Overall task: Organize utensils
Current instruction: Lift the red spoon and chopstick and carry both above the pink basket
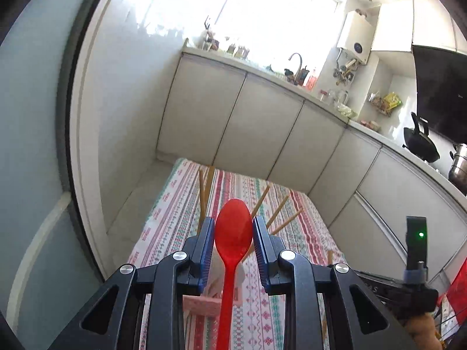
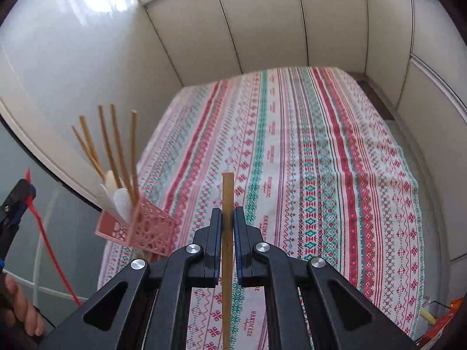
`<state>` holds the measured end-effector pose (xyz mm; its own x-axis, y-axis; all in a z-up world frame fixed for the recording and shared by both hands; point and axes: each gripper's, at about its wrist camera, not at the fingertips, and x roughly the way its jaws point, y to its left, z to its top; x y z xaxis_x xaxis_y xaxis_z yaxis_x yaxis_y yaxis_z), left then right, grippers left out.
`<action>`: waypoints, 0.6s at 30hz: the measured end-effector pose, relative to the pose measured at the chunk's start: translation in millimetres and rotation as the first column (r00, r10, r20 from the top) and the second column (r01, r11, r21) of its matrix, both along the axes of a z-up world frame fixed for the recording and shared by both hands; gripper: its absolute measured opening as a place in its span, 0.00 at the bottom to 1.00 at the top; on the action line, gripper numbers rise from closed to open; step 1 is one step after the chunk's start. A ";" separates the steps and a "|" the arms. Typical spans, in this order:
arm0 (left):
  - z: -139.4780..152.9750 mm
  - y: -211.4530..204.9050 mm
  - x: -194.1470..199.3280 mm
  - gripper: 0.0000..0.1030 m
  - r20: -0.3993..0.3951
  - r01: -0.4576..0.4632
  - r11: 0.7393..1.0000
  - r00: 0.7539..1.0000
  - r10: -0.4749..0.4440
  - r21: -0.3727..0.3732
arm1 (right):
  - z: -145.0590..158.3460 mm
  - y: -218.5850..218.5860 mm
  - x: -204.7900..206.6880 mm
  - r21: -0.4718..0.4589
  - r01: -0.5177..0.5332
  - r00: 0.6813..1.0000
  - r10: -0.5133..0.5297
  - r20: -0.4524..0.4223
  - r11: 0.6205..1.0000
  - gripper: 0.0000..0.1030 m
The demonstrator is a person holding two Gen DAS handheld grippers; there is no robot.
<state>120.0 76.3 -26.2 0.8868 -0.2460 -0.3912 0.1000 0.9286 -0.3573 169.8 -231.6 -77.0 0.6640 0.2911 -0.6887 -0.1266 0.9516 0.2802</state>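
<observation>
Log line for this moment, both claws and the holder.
left claw: holds red plastic spoon | right claw: shut on wooden chopstick | pink utensil holder: five chopsticks, white utensils inside | striped tablecloth

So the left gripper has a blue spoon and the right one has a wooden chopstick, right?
Almost. The spoon in the left gripper is red, not blue; only the gripper's finger pads are blue. The left wrist view shows this. The rest is right: the right gripper is holding a wooden chopstick.
</observation>
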 end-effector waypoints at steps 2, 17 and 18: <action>3.2 1.4 1.3 0.26 0.050 -0.021 1.000 0.999 0.021 -0.005 | 12.3 -3.7 -9.1 0.013 -0.004 0.999 0.003 0.049 1.000 0.08; 4.1 5.5 45.9 0.26 0.253 -0.205 0.978 0.944 0.211 -0.047 | 31.2 -7.4 -16.5 0.105 -0.040 0.989 0.024 0.147 0.994 0.08; 1.5 3.1 48.6 0.26 0.260 -0.210 0.977 0.942 0.211 -0.034 | 31.0 -7.1 -15.6 0.106 -0.045 0.988 0.029 0.150 0.993 0.08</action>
